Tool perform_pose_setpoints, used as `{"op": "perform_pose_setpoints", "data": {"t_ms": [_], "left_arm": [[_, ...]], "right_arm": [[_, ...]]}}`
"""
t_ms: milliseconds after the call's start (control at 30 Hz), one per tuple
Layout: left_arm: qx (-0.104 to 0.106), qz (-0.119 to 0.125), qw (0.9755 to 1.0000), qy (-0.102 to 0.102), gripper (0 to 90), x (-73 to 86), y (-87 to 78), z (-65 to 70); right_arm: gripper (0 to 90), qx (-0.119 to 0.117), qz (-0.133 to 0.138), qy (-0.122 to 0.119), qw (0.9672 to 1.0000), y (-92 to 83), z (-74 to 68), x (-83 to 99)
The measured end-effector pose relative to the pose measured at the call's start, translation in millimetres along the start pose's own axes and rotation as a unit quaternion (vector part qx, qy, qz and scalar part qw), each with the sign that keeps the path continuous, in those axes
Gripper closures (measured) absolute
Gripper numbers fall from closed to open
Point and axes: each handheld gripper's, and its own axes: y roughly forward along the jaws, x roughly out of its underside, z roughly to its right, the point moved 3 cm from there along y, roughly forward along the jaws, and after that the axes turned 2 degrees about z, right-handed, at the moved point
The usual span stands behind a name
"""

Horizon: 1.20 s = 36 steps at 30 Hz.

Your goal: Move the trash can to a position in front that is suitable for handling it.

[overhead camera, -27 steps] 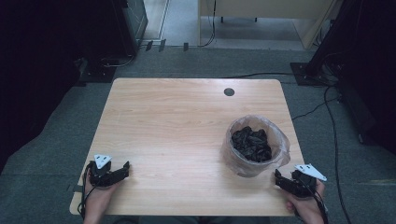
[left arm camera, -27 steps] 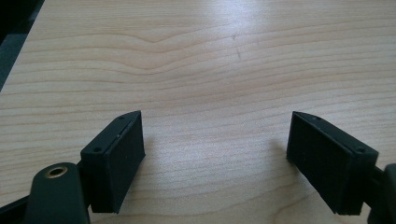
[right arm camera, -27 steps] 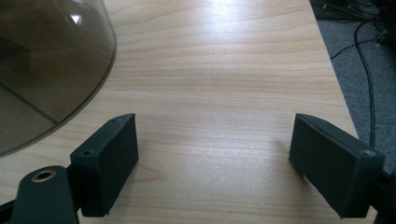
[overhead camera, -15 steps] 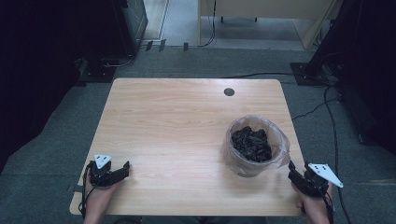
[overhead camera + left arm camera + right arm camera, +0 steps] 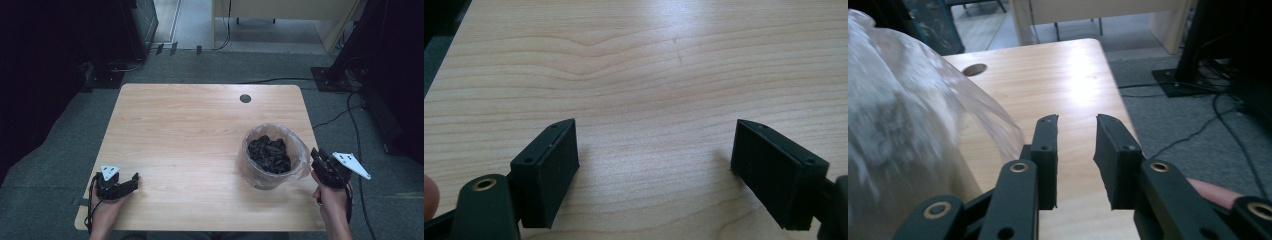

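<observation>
A clear plastic tub (image 5: 248, 171) lined with a thin bag stands at the right of the wooden table (image 5: 190, 130), with dark crumpled stuff (image 5: 270, 152) inside. My right gripper (image 5: 316, 153) is held just right of the tub, at the table's right edge. In the right gripper view, my right gripper (image 5: 1077, 145) has its jaws a little apart with nothing between them, and the bag (image 5: 908, 125) bulges at its left. My left gripper (image 5: 132, 180) rests near the front left corner. The left gripper view shows my left gripper (image 5: 655, 150) wide open over bare wood.
A dark round hole (image 5: 245, 98) sits in the table near the far edge. Cables (image 5: 350, 115) trail over the grey carpet to the right, beside dark stands. A pale desk (image 5: 280, 20) stands beyond the table.
My right gripper has moved to the right and slightly away from the front edge, now beside the tub at the table's right edge. The left gripper has stayed in place.
</observation>
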Motion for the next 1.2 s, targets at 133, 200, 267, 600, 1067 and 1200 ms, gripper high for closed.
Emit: {"op": "perform_pose_setpoints", "data": {"t_ms": [133,200,267,600,1067,1200], "left_arm": [[0.000,0.000,1.0000,0.000,18.5,0.0,0.0,0.0],[0.000,0.000,1.0000,0.000,18.5,0.0,0.0,0.0],[0.000,0.000,1.0000,0.000,18.5,0.0,0.0,0.0],[0.000,0.000,1.0000,0.000,18.5,0.0,0.0,0.0],[0.000,0.000,1.0000,0.000,18.5,0.0,0.0,0.0],[0.000,0.000,1.0000,0.000,18.6,0.0,0.0,0.0]], "right_arm": [[76.6,-0.025,-0.007,-0.002,0.9997,11.0,-13.5,2.1],[76.8,-0.035,-0.009,-0.008,0.9993,14.2,-19.6,3.7],[78.7,-0.050,-0.009,-0.004,0.9987,15.9,-27.0,4.8],[80.1,-0.082,-0.004,0.001,0.9966,15.8,-34.0,5.5],[80.3,-0.141,0.005,-0.037,0.9894,26.6,-75.9,6.0],[80.3,-0.153,0.004,-0.039,0.9875,29.9,-89.3,7.4]]}}
